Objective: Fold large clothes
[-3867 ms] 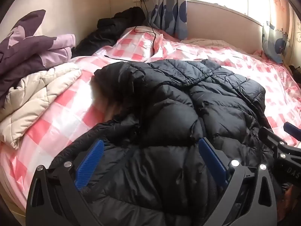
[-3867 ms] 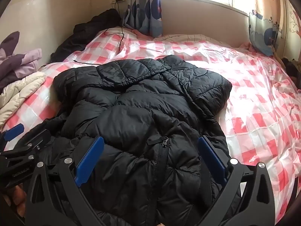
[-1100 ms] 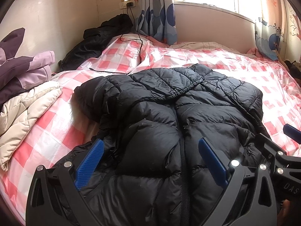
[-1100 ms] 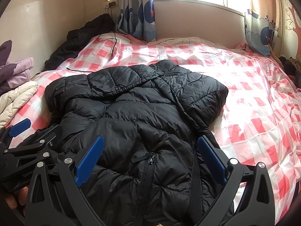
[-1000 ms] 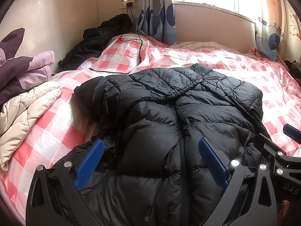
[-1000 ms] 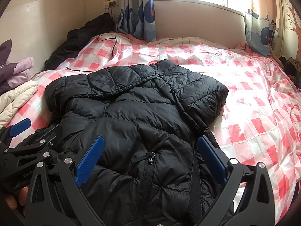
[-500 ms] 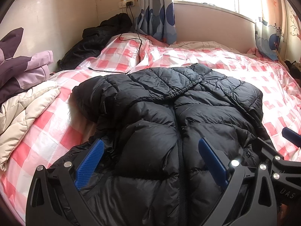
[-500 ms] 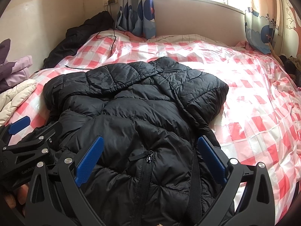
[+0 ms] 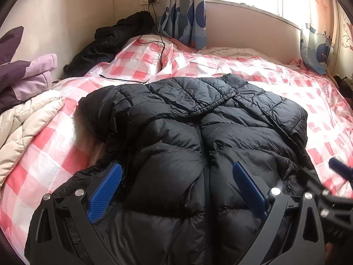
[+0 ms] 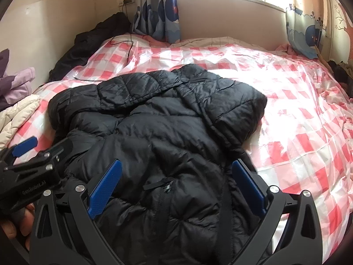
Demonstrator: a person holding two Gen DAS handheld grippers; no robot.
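Black puffer jacket [image 9: 198, 145] lies beneath both spread-apart tongs [image 9: 176, 190] [image 10: 175, 186].

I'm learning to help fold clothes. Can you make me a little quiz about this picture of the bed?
1. True or false: the black puffer jacket lies on the pink checked bedcover.
2. The left gripper is: A) shut on a sleeve, B) open above the jacket, C) out of sight.
3. Fill in: the cream quilted coat sits beneath a ____ jacket at the bed's left edge.

Key: 1 true. 2 B; the right gripper is open too. 3 purple.
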